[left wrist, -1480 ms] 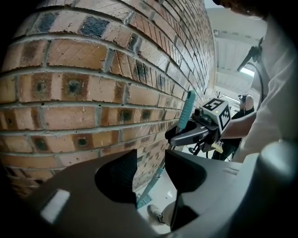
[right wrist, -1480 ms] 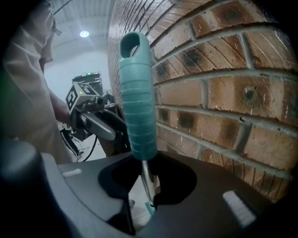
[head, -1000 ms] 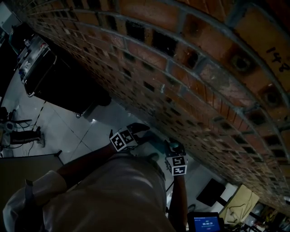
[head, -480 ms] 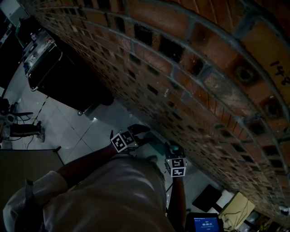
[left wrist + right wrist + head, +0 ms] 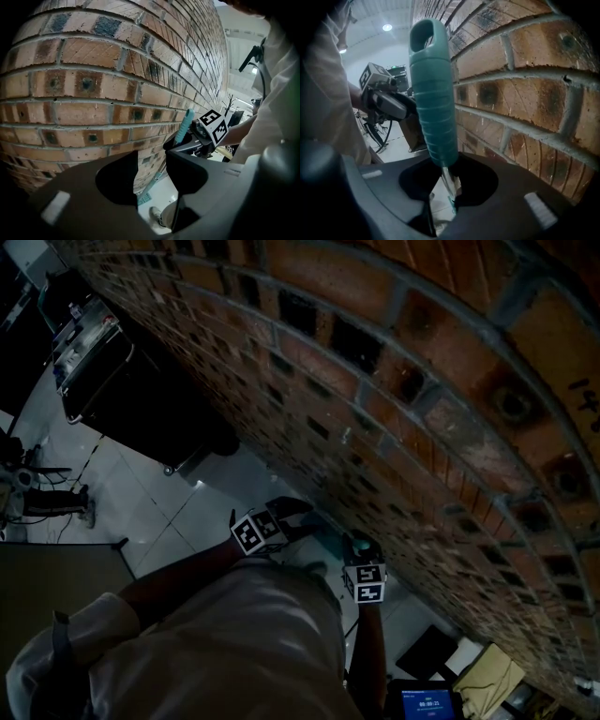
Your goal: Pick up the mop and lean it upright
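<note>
**Mop handle held in the right gripper, close to the brick wall**

At the far left of the head view a dark trolley [image 5: 122, 395] stands on the pale tiled floor [image 5: 141, 512], near the foot of the wall.

The left gripper [image 5: 152, 157] is held in front of the person's light shirt [image 5: 234, 643]. Its jaws stand well apart and nothing is between them. Through the gap only the wall, a piece of floor and a shoe [image 5: 157, 216] show.

Just to the right of it is the right gripper [image 5: 447, 180]. Its jaws are nearly together and they clamp the thin metal shaft of the mop [image 5: 433, 98], directly under the ribbed teal grip. The grip rises out of the jaws and leans a little toward the left gripper. In the left gripper view the shaft runs down from that grip toward the floor along the foot of the wall.

The brick wall [image 5: 93, 84] fills the right side, just beside the mop. I cannot tell if the handle touches the bricks.
</note>
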`<action>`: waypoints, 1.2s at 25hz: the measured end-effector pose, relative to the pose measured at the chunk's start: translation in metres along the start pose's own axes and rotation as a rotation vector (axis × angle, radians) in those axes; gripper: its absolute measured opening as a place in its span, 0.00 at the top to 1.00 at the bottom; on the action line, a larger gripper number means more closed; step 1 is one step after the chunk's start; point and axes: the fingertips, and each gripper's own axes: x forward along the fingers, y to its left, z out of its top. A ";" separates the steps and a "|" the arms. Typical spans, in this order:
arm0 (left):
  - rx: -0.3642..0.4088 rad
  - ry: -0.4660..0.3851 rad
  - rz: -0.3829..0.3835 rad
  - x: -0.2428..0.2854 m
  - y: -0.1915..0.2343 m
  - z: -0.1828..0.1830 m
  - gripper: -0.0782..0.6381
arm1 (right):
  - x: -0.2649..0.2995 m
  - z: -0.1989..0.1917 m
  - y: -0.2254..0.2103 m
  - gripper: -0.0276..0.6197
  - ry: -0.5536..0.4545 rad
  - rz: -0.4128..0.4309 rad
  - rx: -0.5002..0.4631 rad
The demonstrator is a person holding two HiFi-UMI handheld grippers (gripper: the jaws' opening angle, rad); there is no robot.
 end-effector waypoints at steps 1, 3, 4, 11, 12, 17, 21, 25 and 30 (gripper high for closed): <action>-0.001 0.003 0.001 0.001 0.001 0.000 0.60 | 0.002 -0.001 -0.001 0.82 0.006 0.002 -0.003; -0.003 0.008 0.003 0.002 0.002 -0.001 0.60 | 0.005 -0.004 -0.002 0.82 0.016 0.008 -0.005; -0.003 0.008 0.005 0.002 0.003 -0.001 0.60 | 0.007 -0.004 -0.003 0.82 0.019 0.010 -0.003; -0.014 0.010 0.017 0.004 0.008 0.000 0.60 | 0.015 -0.013 -0.010 0.82 0.047 0.022 -0.008; -0.016 0.013 0.018 0.005 0.009 -0.001 0.60 | 0.016 -0.015 -0.011 0.82 0.051 0.023 -0.009; -0.025 0.022 0.027 0.006 0.014 -0.003 0.60 | 0.023 -0.023 -0.013 0.82 0.072 0.034 0.011; -0.035 0.015 0.035 0.006 0.019 -0.003 0.60 | 0.030 -0.028 -0.017 0.82 0.090 0.033 -0.006; -0.034 0.015 0.044 0.006 0.022 -0.002 0.60 | 0.035 -0.034 -0.019 0.82 0.107 0.038 -0.011; -0.042 0.027 0.050 0.005 0.026 -0.004 0.60 | 0.042 -0.042 -0.022 0.82 0.125 0.043 -0.011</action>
